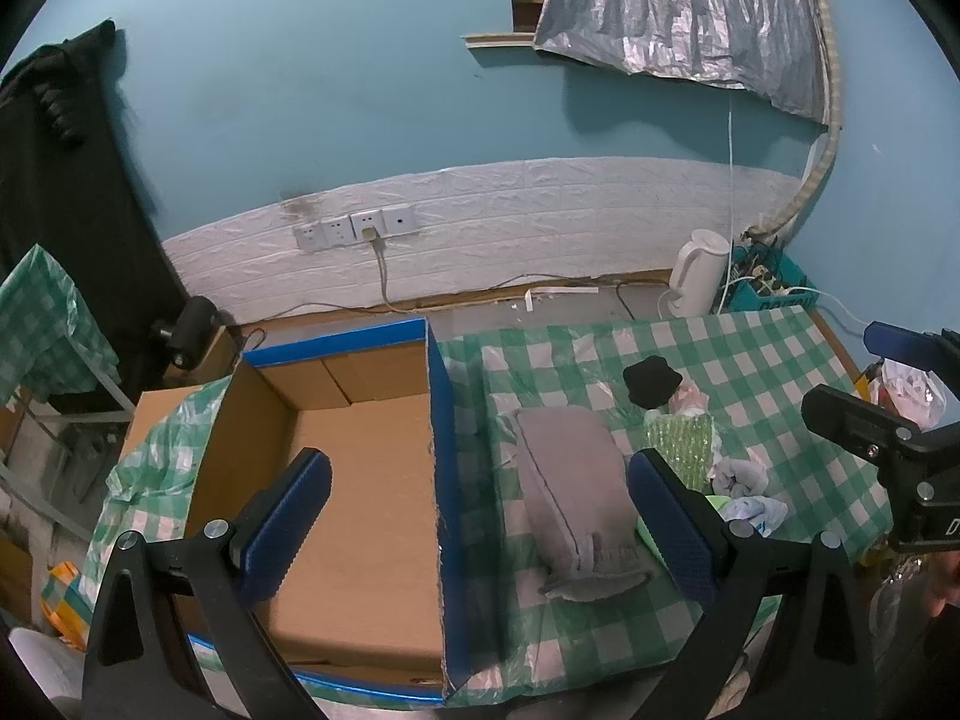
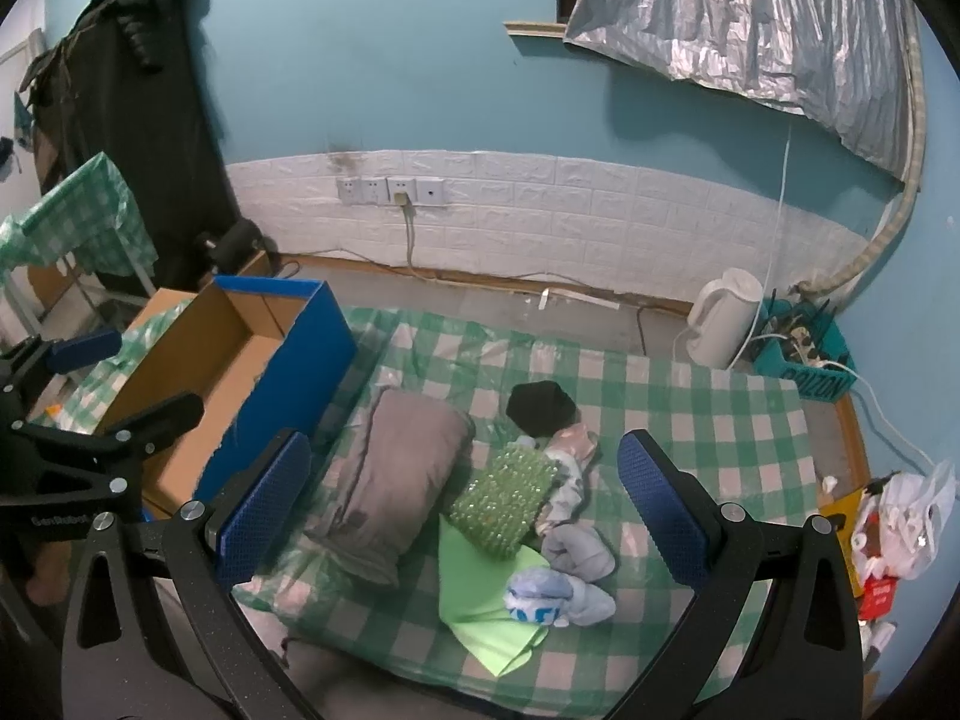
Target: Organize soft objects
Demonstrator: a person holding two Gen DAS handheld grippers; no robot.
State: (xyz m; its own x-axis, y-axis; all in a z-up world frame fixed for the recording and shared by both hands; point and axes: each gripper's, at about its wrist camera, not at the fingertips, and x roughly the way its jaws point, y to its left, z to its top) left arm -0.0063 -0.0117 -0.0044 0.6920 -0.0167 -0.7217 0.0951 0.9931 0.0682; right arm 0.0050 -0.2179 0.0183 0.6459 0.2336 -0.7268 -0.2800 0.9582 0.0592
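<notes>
A folded grey cloth (image 1: 579, 495) (image 2: 393, 477) lies on the green checked table cover, just right of an empty blue-sided cardboard box (image 1: 354, 480) (image 2: 240, 372). Beside the cloth sit a green beaded pouch (image 2: 503, 501) (image 1: 681, 444), a black soft item (image 2: 540, 408) (image 1: 651, 381), a green cloth sheet (image 2: 480, 594), and small pale socks (image 2: 579, 552). My left gripper (image 1: 480, 534) hangs open above the box wall and the grey cloth. My right gripper (image 2: 462, 516) stands open above the pile, holding nothing.
A white kettle (image 2: 723, 318) and a teal basket of cables (image 2: 804, 360) stand at the back right. Plastic bags (image 2: 906, 522) lie off the table's right edge. The wall with sockets (image 1: 354, 228) runs behind. A second checked table (image 2: 72, 216) is at the left.
</notes>
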